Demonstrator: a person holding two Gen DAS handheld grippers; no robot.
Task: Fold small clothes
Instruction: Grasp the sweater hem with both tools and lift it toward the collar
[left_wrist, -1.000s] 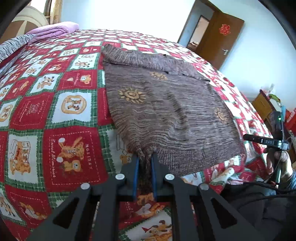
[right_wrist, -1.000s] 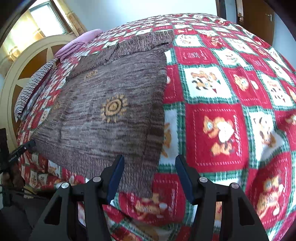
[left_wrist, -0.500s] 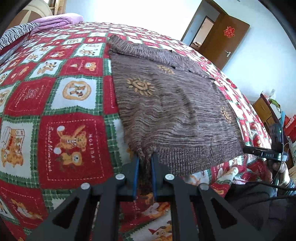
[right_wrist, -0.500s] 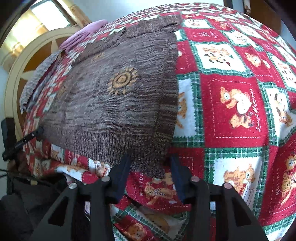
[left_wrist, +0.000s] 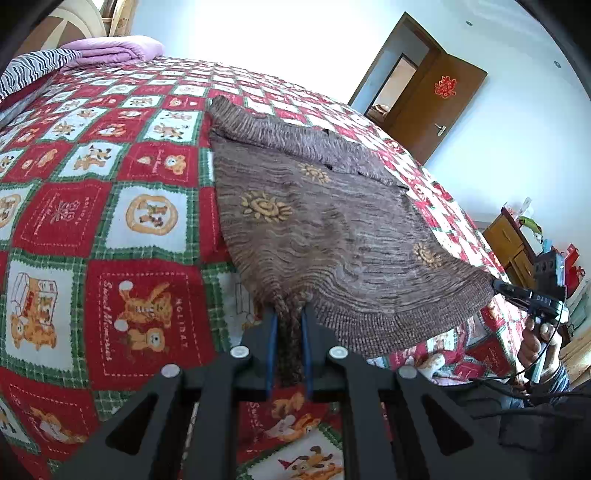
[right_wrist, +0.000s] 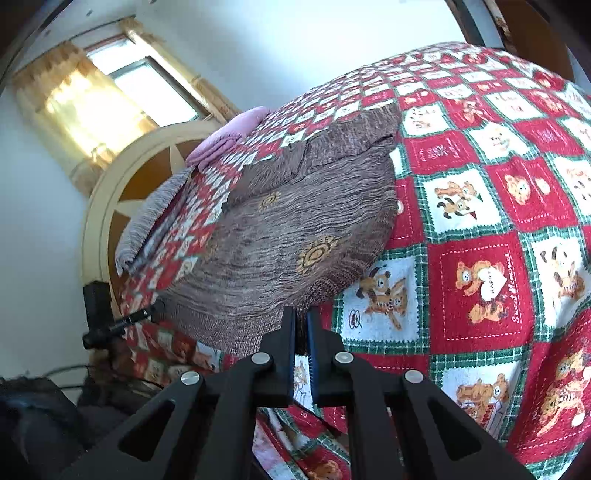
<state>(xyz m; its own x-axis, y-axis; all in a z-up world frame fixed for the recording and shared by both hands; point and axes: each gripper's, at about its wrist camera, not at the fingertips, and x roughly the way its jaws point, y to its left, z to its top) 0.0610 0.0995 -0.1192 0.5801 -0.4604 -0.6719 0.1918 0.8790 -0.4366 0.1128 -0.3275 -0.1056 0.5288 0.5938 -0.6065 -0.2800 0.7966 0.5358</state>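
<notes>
Left gripper (left_wrist: 287, 325) and right gripper (right_wrist: 301, 325) fingers each clamp a hem corner of the brown knit sweater (left_wrist: 325, 229) above the bedspread (left_wrist: 110, 206).

Item: we see one brown knitted sweater (left_wrist: 325, 229), marled in wavy stripes.
Decoration: we count several orange-yellow sun motifs across its body.
Hem: we see a ribbed band along the near edge, with both near corners bunched and lifted.
Pose: we find the body spread mostly flat, front panel up, sagging between the raised corners.
Far end: we note a sleeve folded across the top.
Location: we place it on a patchwork bedspread.
</notes>
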